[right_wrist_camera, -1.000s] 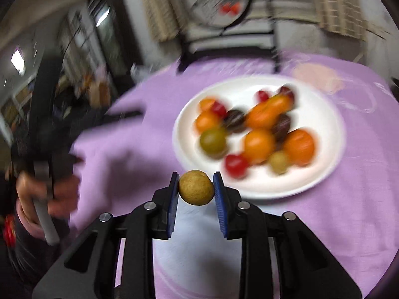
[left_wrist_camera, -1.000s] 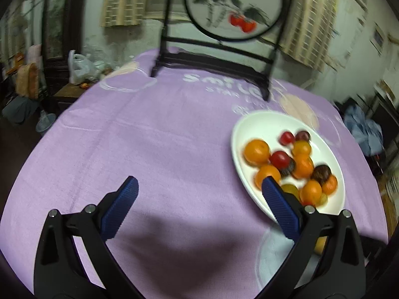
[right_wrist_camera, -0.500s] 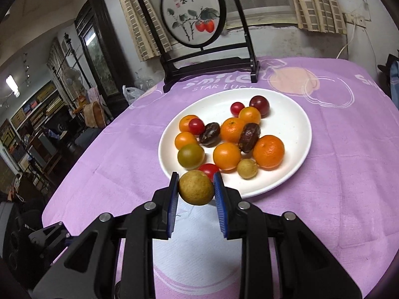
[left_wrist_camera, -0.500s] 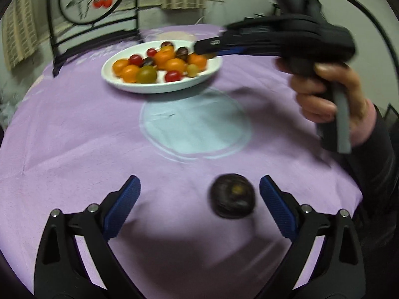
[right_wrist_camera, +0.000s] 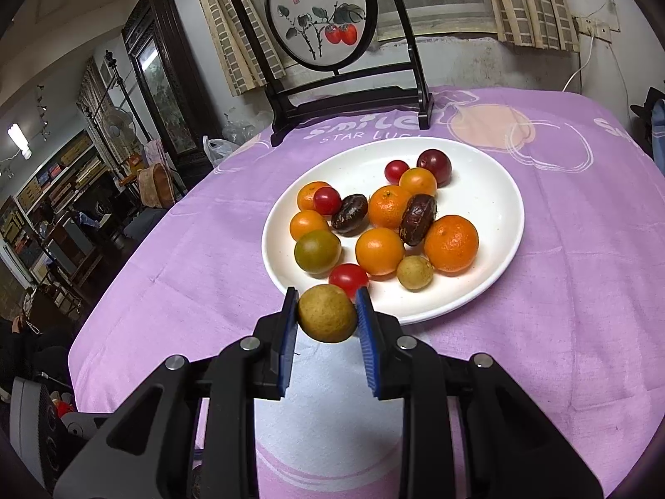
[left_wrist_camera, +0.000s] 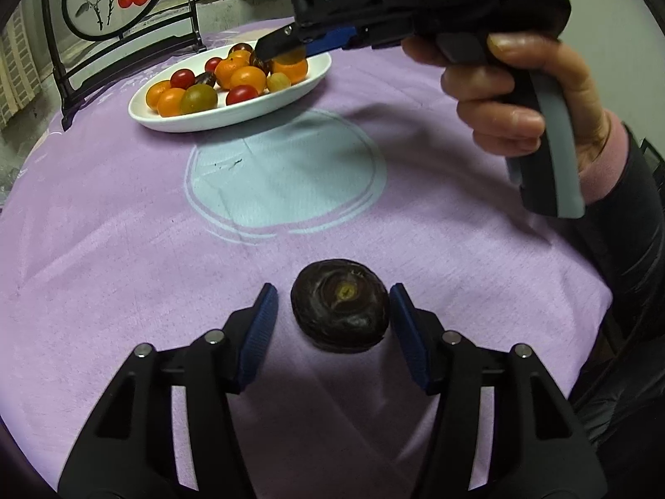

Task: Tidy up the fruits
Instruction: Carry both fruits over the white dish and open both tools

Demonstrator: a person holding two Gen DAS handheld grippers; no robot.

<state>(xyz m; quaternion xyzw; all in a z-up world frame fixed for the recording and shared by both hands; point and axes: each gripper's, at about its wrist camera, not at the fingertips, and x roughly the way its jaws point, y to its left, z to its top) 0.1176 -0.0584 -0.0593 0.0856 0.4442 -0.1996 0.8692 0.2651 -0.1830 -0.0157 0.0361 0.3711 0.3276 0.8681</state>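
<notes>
- While the left gripper (left_wrist_camera: 332, 324) closes around the dark, round, wrinkled fruit (left_wrist_camera: 340, 305), pads not yet touching, grip its firm-looking sides gently
- right gripper (right_wrist_camera: 327, 317) clamps a small tan round fruit (right_wrist_camera: 326, 312)

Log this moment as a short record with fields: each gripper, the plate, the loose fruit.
left gripper: closing, astride the dark fruit, pads not yet touching
right gripper: shut on a tan round fruit, near the plate's front rim
plate: white, holds oranges, red tomatoes, dark fruits
dark fruit: alone on the purple tablecloth
</notes>
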